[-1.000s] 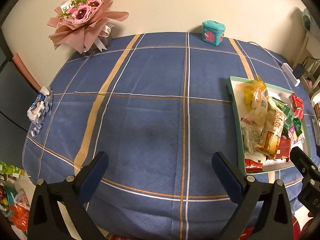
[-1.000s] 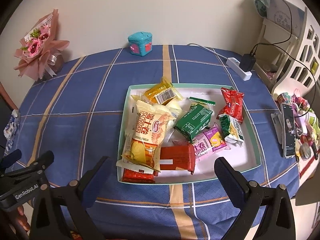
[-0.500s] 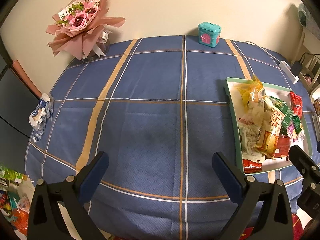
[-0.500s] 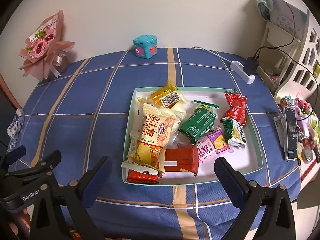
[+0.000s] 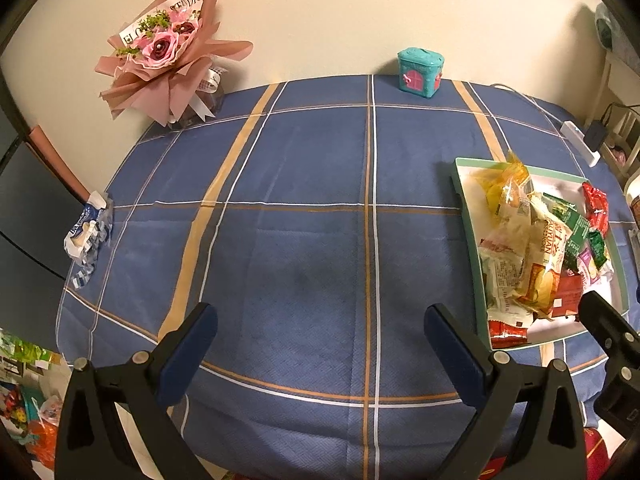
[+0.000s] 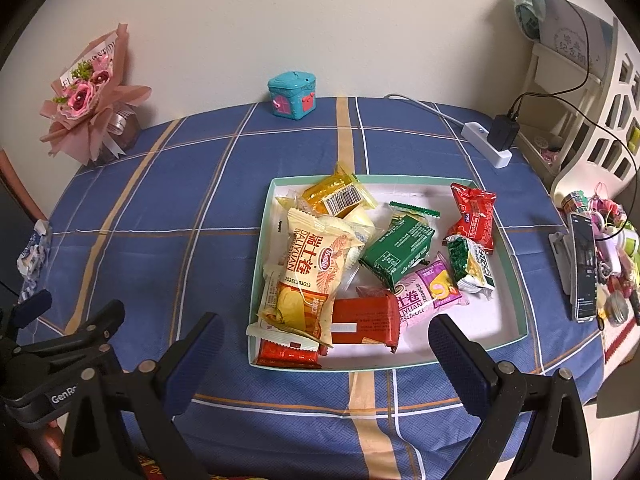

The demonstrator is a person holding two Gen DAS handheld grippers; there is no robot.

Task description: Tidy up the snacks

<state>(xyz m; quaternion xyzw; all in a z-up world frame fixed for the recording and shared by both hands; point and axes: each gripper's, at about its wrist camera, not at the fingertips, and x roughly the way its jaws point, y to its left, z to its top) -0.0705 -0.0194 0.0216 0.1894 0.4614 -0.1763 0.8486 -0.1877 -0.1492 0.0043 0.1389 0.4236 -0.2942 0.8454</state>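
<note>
A shallow green-rimmed tray point(image 6: 516, 276) of packaged snacks sits on the right half of a counter point(image 5: 304, 184) draped in a blue plaid cloth, its long axis running left to right in the right wrist view. The largest item, a yellow roll-cake packet point(image 6: 310, 276), lies lengthwise from the far side toward the near edge at the tray's left, overlapping a red wafer packet point(image 6: 366, 320); a green packet point(image 6: 398, 250) lies at a slant in the middle, with a pink packet point(image 6: 426, 294) beside it and a red pouch point(image 6: 474, 216) against the right rim. The right gripper point(image 6: 326, 354) hovers at the tray's near edge, fingers point(image 6: 460, 364) spread wide and holding nothing. The left gripper point(image 5: 320, 346) hangs over bare cloth left of the tray, fingers point(image 5: 186, 354) likewise apart and empty. A pink bouquet point(image 5: 168, 64) and a teal house-shaped box point(image 5: 420, 73) stand along the far edge by the wall.
</note>
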